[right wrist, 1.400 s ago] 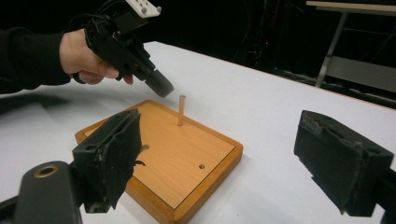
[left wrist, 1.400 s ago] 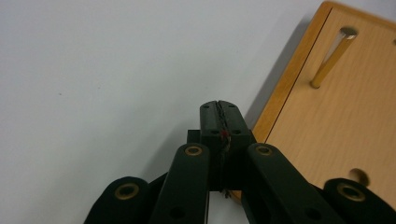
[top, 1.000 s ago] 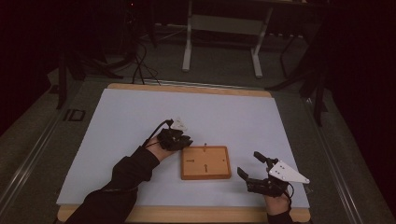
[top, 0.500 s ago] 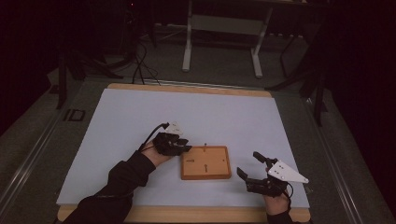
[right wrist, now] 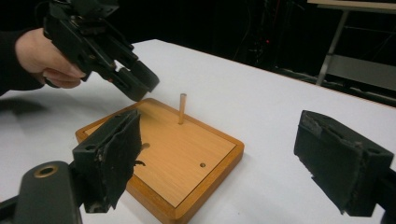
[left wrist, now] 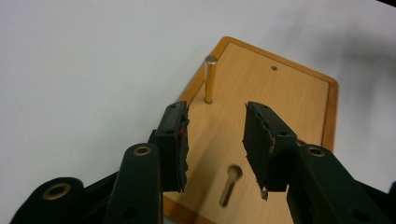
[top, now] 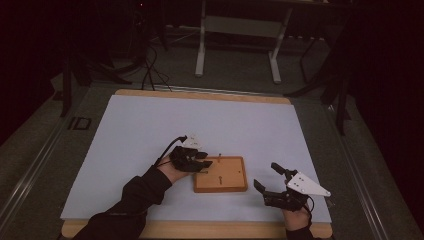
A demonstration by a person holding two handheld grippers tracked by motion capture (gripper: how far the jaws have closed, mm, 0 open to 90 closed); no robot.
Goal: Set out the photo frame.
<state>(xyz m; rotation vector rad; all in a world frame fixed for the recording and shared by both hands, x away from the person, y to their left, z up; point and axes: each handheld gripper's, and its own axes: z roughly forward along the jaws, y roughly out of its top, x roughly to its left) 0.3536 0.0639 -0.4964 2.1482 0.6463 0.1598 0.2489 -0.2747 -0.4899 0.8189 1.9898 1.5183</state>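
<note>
A square wooden board (top: 231, 184) (left wrist: 285, 102) (right wrist: 187, 158) lies on the white table. A thin peg (top: 220, 156) (left wrist: 210, 79) (right wrist: 182, 108) stands upright in its far left corner. My left gripper (top: 205, 163) (left wrist: 217, 112) (right wrist: 137, 86) hovers over the board's left edge, just short of the peg. Its jaws have just been opening and nothing is between them. My right gripper (top: 266, 176) (right wrist: 224, 140) rests to the right of the board, wide open with nothing between its jaws. Another hole (left wrist: 274, 68) (right wrist: 202, 164) shows in the board.
A keyhole-shaped mark (left wrist: 229, 184) sits in the board's middle; whether it is a slot or a short peg I cannot tell. The white table sheet (top: 200, 125) stretches out beyond the board. Dark stands and a white frame (top: 240, 30) are behind the table.
The left gripper's jaws have parted, and the hand has shifted slightly toward the near side. The peg stands free in the board. The right gripper has stayed put.
</note>
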